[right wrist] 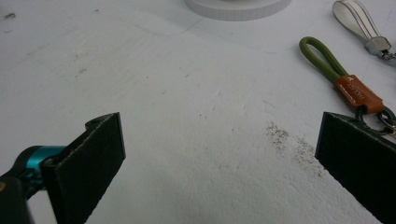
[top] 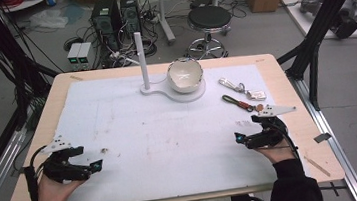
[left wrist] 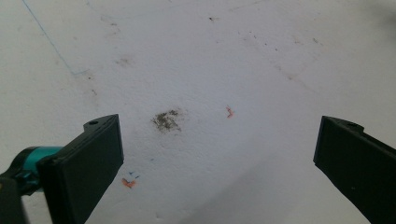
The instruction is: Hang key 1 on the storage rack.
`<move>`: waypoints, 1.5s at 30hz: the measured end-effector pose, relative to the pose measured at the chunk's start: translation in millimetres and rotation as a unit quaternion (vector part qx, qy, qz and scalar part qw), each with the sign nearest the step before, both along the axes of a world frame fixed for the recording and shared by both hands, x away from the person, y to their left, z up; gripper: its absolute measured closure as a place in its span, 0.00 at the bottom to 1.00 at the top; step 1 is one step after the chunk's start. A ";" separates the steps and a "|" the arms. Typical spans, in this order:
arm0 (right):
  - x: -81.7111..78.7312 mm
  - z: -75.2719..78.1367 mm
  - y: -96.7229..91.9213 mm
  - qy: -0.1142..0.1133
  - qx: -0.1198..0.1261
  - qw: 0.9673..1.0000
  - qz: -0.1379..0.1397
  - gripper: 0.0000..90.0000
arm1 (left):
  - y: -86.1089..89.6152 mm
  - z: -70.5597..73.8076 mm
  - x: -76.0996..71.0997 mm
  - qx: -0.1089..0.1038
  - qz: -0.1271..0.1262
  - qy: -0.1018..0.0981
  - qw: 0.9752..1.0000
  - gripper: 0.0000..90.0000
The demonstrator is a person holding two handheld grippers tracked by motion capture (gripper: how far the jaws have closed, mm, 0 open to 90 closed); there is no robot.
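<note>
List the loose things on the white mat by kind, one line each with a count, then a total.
Bowl on white stand: 1
Stand with upright post: 1
Green-looped keychain: 1
Silver keychain: 1
Total: 4

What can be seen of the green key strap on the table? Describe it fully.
The green key strap is a narrow olive loop, seemingly cord or leather, bound by an orange-brown stamped tab leading to a metal ring. It lies flat on the white mat, at the table's right side, beside a silvery strap. Nothing grips it.
</note>
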State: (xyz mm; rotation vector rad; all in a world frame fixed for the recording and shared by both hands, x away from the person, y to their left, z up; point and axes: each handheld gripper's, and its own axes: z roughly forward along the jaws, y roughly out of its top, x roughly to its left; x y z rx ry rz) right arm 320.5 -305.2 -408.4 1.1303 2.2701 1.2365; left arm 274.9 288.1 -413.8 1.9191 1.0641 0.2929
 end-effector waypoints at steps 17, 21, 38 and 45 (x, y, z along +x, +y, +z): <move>-0.4 -3.3 4.3 0.007 -0.007 1.000 0.003 0.01 | 3.1 -0.2 -3.9 -0.009 0.007 -0.010 1.000 0.02; 0.9 -5.2 6.3 0.012 -0.014 1.000 0.002 0.01 | 2.5 -0.2 -5.2 -0.008 0.009 -0.012 1.000 0.02; 23.1 24.1 -4.9 0.007 -0.013 1.000 -0.006 0.01 | 2.8 0.4 -4.5 0.006 0.013 -0.017 1.000 0.02; 33.4 34.8 -4.8 0.008 -0.026 1.000 -0.003 0.01 | 3.1 1.9 -7.4 0.002 0.014 -0.026 1.000 0.02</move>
